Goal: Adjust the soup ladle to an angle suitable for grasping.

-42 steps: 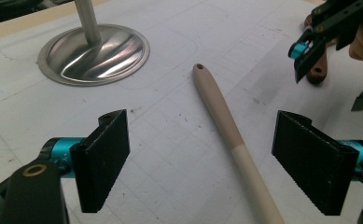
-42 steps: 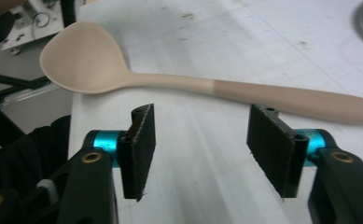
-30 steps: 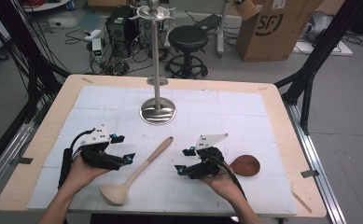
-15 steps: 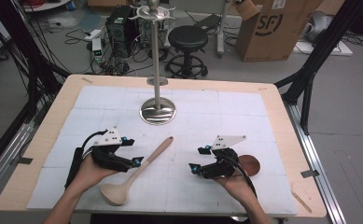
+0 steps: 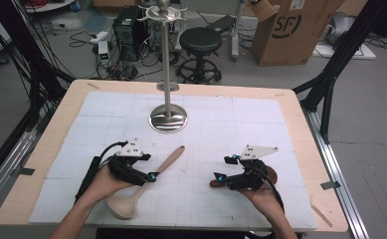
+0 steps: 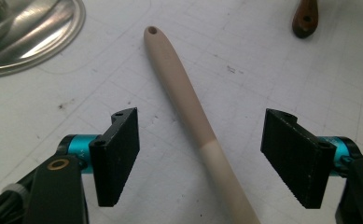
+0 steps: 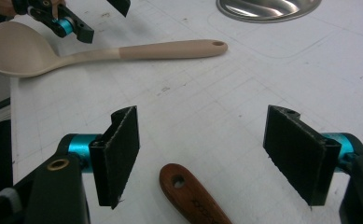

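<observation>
We see the left tongs (image 6: 200, 158) wide open, gripping nothing, the beige spoon (image 6: 188, 100) handle lying between its jaws on the tabletop (image 5: 221, 124). Right tongs (image 7: 202, 158) equally wide, empty, the brown wooden spoon (image 7: 193, 196) handle between them. Beyond both tongs, the metal stand base (image 5: 168, 120).

- Left gripper (image 5: 152, 177) sits low over the table, jaws spread wide, held in the left hand (image 5: 106, 181).
- Right gripper (image 5: 220, 178) points leftward, jaws equally wide, right hand (image 5: 260, 191) behind it.
</observation>
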Available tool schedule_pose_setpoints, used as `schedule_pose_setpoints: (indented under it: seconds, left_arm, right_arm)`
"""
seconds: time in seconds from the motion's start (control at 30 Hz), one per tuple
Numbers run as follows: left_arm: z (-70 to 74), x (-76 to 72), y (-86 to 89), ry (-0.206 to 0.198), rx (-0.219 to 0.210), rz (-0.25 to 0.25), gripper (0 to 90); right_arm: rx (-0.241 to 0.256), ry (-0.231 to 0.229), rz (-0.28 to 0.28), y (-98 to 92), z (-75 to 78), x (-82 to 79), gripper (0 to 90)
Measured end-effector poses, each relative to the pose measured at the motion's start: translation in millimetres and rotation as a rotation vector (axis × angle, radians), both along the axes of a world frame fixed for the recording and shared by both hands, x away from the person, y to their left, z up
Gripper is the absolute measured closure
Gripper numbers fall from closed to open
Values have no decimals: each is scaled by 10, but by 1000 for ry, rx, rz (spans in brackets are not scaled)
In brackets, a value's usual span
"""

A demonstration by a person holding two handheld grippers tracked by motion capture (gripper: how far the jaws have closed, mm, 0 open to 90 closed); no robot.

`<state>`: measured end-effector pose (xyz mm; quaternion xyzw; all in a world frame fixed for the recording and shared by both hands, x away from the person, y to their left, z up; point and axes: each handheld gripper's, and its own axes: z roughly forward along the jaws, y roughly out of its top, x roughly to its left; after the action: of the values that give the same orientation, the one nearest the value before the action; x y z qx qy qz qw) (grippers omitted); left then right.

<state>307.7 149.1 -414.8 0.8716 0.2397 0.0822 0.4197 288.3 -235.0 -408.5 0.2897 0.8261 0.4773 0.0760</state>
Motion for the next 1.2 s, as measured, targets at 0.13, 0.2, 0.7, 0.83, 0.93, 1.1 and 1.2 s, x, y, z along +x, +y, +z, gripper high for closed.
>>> schedule_pose_setpoints:
  seconds: [0.13, 0.2, 0.7, 0.83, 0.93, 1.1, 1.2]
  left_arm:
    - [-44, 19, -45, 11, 26, -15, 342]
    - [-67, 26, -62, 29, 40, -22, 372]
    - [-147, 46, -120, 47, 83, -39, 486]
    - [-153, 49, -123, 49, 90, -42, 509]
    - [-165, 58, -122, 47, 96, -36, 516]
    - [-186, 64, -134, 56, 108, -46, 550]
    - [-190, 63, -139, 60, 107, -49, 567]
  right_arm:
    - [2, -1, -7, -21, -4, -2, 259]
    - [2, -4, -6, -22, -7, -1, 259]
    - [6, -12, -9, -3, -20, -9, 250]
    - [11, -10, -15, -8, -18, -8, 250]
    - [9, -12, -17, -10, -19, -5, 250]
    - [5, -11, -17, 3, -24, -2, 250]
    - [3, -13, -15, 12, -27, -2, 250]
